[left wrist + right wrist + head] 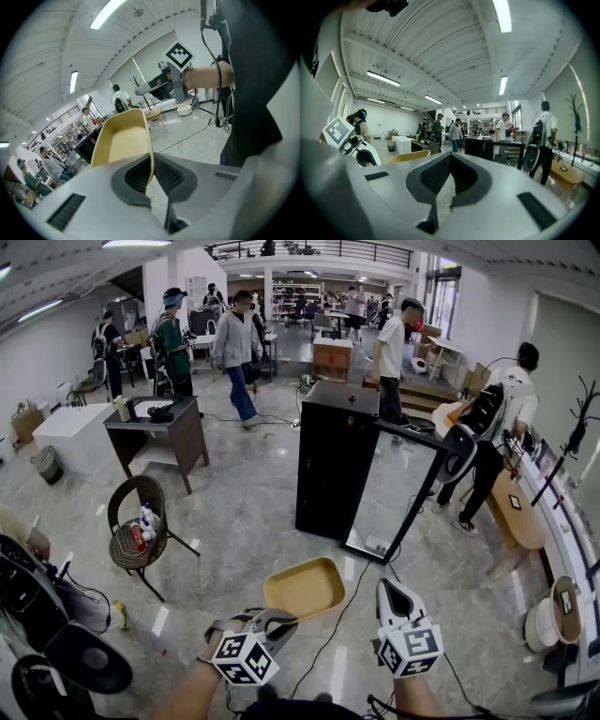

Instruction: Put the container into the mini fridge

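In the head view a shallow yellow container [305, 589] hangs low in front of me, and my left gripper [278, 618] is shut on its near rim. The left gripper view shows the pads [161, 174] pinching the thin wall of the container [123, 140]. My right gripper [389, 589] hovers just right of it, jaws shut and empty, also in its own view [449, 161]. The black mini fridge [335, 456] stands on the floor ahead, its glass door [394, 491] swung open to the right. The right gripper view shows the container [405, 157] and fridge [487, 146].
A chair [136, 535] holding bottles stands to the left and a dark desk [159, 432] behind it. A person with a backpack [487, 437] stands right of the fridge door beside a wooden table [517, 514]. A cable [345, 615] crosses the floor. Black bags [47, 615] lie at lower left.
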The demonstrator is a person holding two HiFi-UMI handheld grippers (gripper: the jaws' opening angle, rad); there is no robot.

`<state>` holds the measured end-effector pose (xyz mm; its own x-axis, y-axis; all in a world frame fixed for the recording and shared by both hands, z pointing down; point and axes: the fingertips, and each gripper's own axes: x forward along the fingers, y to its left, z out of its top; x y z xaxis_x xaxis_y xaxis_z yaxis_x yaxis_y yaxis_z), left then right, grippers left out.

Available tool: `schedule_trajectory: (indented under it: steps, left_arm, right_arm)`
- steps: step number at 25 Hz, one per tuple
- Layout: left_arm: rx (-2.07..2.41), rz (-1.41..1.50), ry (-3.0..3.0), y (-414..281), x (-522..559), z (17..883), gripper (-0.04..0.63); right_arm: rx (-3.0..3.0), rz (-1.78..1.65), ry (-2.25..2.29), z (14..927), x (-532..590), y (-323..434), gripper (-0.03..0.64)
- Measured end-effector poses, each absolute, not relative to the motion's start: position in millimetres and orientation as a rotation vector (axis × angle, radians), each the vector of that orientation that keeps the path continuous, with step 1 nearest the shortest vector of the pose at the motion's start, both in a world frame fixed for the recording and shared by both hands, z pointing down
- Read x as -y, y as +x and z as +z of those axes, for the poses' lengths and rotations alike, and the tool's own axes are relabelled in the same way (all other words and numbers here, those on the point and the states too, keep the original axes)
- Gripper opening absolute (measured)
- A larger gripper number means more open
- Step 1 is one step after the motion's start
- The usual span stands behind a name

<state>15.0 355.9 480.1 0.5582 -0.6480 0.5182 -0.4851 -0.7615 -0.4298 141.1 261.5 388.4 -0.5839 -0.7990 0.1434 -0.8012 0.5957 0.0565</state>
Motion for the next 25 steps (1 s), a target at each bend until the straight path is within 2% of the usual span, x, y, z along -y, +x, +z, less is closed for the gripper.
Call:
schedule_trajectory:
  steps: [25]
  left_arm:
    - [-0.929, -0.98, -2.561, -13.5, -354.5, 483.4, 0.025]
  right_arm:
    - [2.665, -0.033, 1.367, 382.1, -260.9, 111.6, 0.017]
